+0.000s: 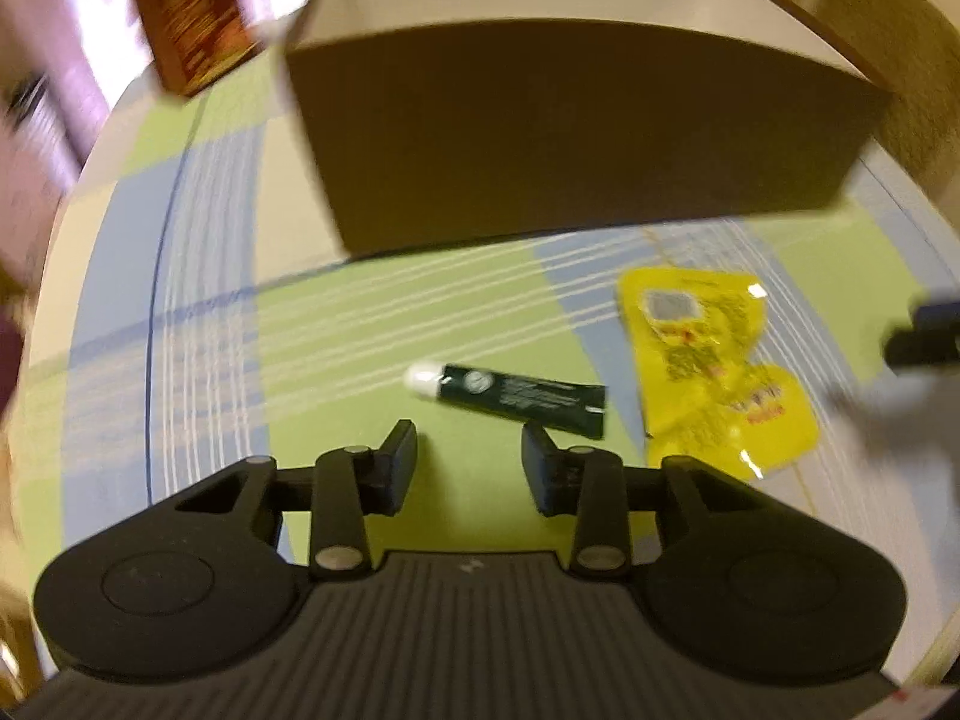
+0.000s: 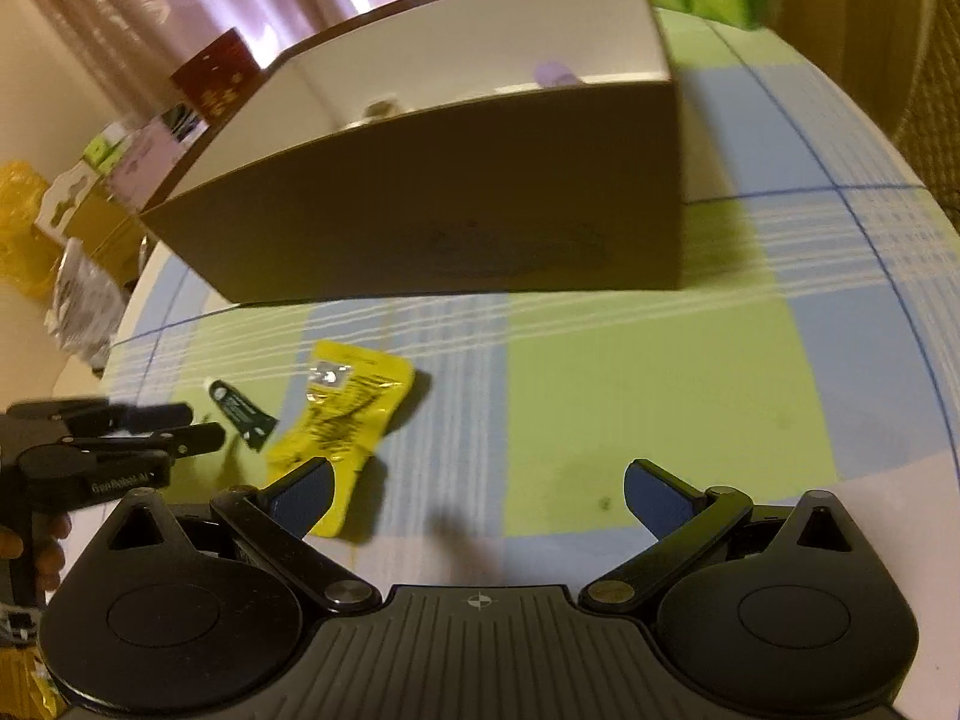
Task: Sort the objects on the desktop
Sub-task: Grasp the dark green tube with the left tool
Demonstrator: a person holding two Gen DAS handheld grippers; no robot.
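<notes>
yellow sachet [image 1: 714, 360] and dark tube [image 1: 516, 399] lie unsorted on the desk [image 2: 630, 396] before the box [image 2: 456, 216]; left tongs [image 1: 469, 456] narrow, empty; right tongs [image 2: 477, 495] wide, empty.

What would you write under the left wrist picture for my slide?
Empty left hand-held gripper above a dark tube, beside a yellow packet, before a cardboard box.

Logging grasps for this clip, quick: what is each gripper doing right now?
Left gripper: open, narrow gap, holding nothing; the dark tube lies just ahead.
Right gripper: wide open, empty.
</notes>
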